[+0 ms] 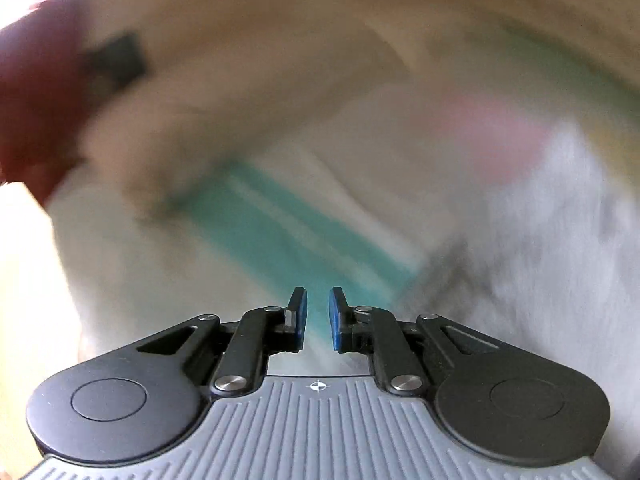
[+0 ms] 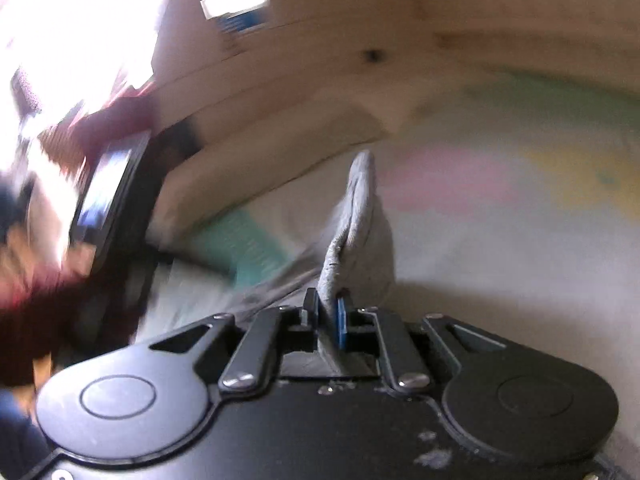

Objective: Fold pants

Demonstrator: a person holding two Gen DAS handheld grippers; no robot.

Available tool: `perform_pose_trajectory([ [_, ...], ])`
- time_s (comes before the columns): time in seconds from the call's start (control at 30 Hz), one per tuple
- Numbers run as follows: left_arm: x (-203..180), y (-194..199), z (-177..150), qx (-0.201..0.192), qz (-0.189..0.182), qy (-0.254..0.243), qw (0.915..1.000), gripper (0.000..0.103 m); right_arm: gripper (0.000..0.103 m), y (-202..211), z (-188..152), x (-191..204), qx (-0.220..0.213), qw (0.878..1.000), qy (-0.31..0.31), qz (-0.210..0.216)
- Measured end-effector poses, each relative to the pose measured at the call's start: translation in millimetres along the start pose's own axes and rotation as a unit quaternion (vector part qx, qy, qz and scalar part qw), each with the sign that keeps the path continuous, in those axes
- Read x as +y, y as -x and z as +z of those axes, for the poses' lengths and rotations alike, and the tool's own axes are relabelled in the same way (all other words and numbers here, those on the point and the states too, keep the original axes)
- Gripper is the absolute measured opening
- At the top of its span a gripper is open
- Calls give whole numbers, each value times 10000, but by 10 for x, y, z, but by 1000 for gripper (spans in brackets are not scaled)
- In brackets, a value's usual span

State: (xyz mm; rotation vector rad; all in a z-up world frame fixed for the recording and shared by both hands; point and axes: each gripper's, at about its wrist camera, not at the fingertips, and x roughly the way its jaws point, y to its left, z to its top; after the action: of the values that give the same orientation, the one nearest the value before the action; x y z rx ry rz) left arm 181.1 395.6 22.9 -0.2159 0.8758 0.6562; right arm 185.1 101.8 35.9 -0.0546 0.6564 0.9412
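Pants (image 2: pixel 352 240), grey, sit clamped in the right gripper's (image 2: pixel 329 312) jaws; left gripper's (image 1: pixel 318 318) jaws nearly together, empty; no legible writing.

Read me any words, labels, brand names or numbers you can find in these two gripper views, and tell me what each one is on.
None can be read.
Cardboard box: a white label with a blue patch below it, print too blurred to read.
Dark screen-like device: bluish glare, no legible text.
Left gripper: only a crosshair mark on its body, no words.

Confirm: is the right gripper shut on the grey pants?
Shut on them: right gripper pinches a fold of grey pants between its pads.
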Motion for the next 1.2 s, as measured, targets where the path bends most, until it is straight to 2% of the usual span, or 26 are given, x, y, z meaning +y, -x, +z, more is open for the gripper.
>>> perform_pose_trajectory([
  [0.07,147,185,50,-397,188,228,9988,13,11,-47,-160,351,193,9981,579,5],
  [0.13,160,311,38,-699,284,107,9971,13,11,-184,-438,719,444,9902,1322,-89],
  [0.23,12,379,-61,-778,20,-438,9960,13,11,-414,-876,1082,915,9754,1998,-157],
  [0.27,-76,379,-105,-734,-182,-682,9948,13,11,-486,-979,1151,1016,9718,2120,-198],
  [0.33,-241,380,-188,-608,-532,-1083,9908,13,11,-559,-1137,1256,1020,9659,2352,-377],
  [0.43,-510,301,-321,-295,-1086,-1657,9797,14,12,-561,-1137,1290,989,9694,2194,-486],
  [0.5,-712,188,-456,91,-1383,-2169,9663,14,13,-553,-1102,1257,977,9727,2048,-478],
  [0.53,-791,102,-538,309,-1323,-2441,9602,14,17,-527,-1094,1240,946,9738,2012,-479],
  [0.6,-920,-90,-755,636,-905,-2968,9485,14,20,-423,-1091,1217,876,9771,1884,-451],
  [0.63,-963,-137,-838,647,-785,-3149,9437,13,24,-351,-1094,1196,813,9794,1785,-474],
  [0.7,-1011,-104,-914,442,-638,-3375,9381,13,24,-193,-1091,1142,682,9849,1487,-574],
  [0.8,-1021,-33,-913,407,-589,-3254,9429,13,24,115,-1149,1025,539,9888,1095,-864],
  [0.97,-1019,175,-860,410,-857,-2684,9586,13,25,787,-1409,733,547,9822,682,-1665],
  [1.07,-1169,383,-913,389,-1133,-2473,9615,13,25,1072,-1596,606,756,9712,850,-2095],
  [1.2,-1298,693,-1070,714,-1747,-1984,9618,13,25,1253,-1831,495,1029,9567,1282,-2401],
])
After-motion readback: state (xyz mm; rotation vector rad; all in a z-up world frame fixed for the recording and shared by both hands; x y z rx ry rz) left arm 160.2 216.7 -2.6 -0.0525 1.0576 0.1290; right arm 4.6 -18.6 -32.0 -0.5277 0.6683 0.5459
